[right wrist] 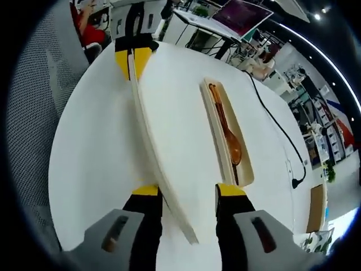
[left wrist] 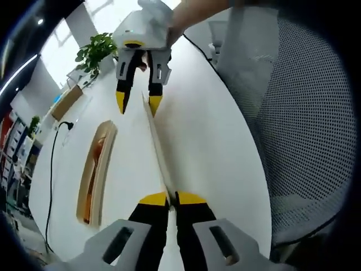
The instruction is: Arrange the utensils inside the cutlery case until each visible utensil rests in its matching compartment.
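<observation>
A long cream lid (left wrist: 159,149) of the cutlery case is held edge-up over the white table. My left gripper (left wrist: 172,199) is shut on its near end. At the far end, my right gripper (left wrist: 137,105) is open, with the lid's tip between its jaws. In the right gripper view, the right gripper (right wrist: 189,191) stands open and the lid (right wrist: 148,135) runs beside its left jaw toward the left gripper (right wrist: 134,56). The open case (right wrist: 217,121) lies to the right, holding a wooden spoon (right wrist: 230,138). The same case (left wrist: 96,169) lies left of the lid in the left gripper view.
A black cable (right wrist: 276,127) runs across the round white table (right wrist: 96,147) beyond the case. A grey mesh chair (left wrist: 304,124) stands close to the table edge. A potted plant (left wrist: 96,49) and a laptop (right wrist: 240,14) sit at the far side.
</observation>
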Tool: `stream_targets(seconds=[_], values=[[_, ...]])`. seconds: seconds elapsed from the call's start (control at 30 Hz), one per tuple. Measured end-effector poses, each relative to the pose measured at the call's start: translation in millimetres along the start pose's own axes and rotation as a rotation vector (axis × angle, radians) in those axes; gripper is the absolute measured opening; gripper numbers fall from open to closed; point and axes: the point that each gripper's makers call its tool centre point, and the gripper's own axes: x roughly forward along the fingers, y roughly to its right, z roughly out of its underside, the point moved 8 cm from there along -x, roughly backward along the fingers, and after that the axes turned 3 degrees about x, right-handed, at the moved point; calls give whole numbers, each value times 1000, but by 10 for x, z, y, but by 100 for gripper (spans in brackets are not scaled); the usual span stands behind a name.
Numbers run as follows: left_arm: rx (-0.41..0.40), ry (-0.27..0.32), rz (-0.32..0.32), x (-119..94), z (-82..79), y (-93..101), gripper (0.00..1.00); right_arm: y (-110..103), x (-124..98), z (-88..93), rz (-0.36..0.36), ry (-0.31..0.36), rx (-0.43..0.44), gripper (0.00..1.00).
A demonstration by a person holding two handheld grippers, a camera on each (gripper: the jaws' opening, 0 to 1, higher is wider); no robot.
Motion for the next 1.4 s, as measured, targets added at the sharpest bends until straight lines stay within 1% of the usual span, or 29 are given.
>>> stream_targets(seconds=[0.07, 0.1, 0.23, 0.33, 0.37, 0.4, 0.43, 0.5, 0.53, 0.6, 0.67, 0.7, 0.73, 0.8, 0.83, 0.87, 0.97, 1.0, 1.03, 1.1, 1.13, 1.17, 1.2, 1.23, 1.27, 1.3, 1.33, 1.4], values=[[-14, 7, 0, -1, -3, -5, 3, 14, -16, -13, 34, 28, 6, 46], [-27, 15, 3, 4, -2, -6, 3, 12, -15, -11, 38, 25, 1, 48], [-81, 28, 22, 8, -16, -15, 3, -24, -9, -22, 55, 12, -32, 50], [-177, 67, 39, 2, -43, -21, 3, -71, 35, -31, 55, 2, -60, 52], [-231, 82, 51, -6, -55, -19, 3, -91, 55, -42, 55, -1, -78, 52], [-263, 92, 58, -10, -62, -21, 3, -102, 67, -56, 55, -4, -90, 53], [-309, 109, 67, -14, -69, -30, 3, -109, 75, -71, 55, -3, -98, 53], [-368, 131, 83, -18, -64, -36, 3, -116, 87, -121, 57, 4, -115, 54], [-367, 132, 81, -20, -52, -49, 3, -112, 91, -136, 62, 8, -123, 53], [-395, 138, 88, -19, -36, -51, 3, -110, 90, -167, 69, 13, -142, 53], [-454, 160, 94, -20, -37, -51, 3, -111, 88, -178, 75, 17, -159, 53], [-488, 168, 106, -22, -41, -43, 3, -114, 88, -177, 76, 16, -167, 53], [-533, 182, 138, -23, -43, -32, 3, -121, 88, -173, 89, 11, -179, 55], [-555, 195, 139, -25, -30, -43, 3, -136, 103, -162, 108, 3, -196, 59], [-565, 198, 144, -23, -23, -45, 3, -140, 106, -159, 118, -2, -212, 59], [-592, 206, 151, -21, -22, -46, 3, -134, 103, -164, 139, -19, -263, 58], [-683, 236, 173, -19, -41, -36, 3, -165, 129, -163, 145, -39, -324, 57], [-728, 249, 181, -18, -49, -35, 3, -175, 140, -164, 147, -41, -313, 57], [-751, 258, 189, -19, -57, -32, 3, -173, 145, -171, 146, -44, -307, 57], [-786, 274, 205, -18, -58, -29, 3, -185, 151, -172, 140, -36, -297, 55], [-794, 280, 211, -15, -50, -30, 3, -196, 160, -176, 151, -35, -312, 54], [-844, 289, 243, -21, -49, -14, 3, -191, 161, -176, 168, -43, -336, 53], [-872, 297, 255, -27, -43, -19, 3, -179, 155, -169, 205, -80, -383, 52], [-893, 307, 266, -33, -33, -26, 3, -185, 166, -175, 218, -100, -426, 49], [-933, 321, 280, -44, -28, -34, 3, -225, 184, -161, 219, -119, -470, 46], [-952, 328, 288, -51, -26, -36, 3, -246, 193, -174, 224, -110, -506, 44], [-970, 338, 292, -60, -18, -45, 3, -266, 196, -177, 230, -104, -521, 42], [-986, 336, 313, -62, 10, -46, 3, -283, 196, -166, 243, -97, -515, 41]])
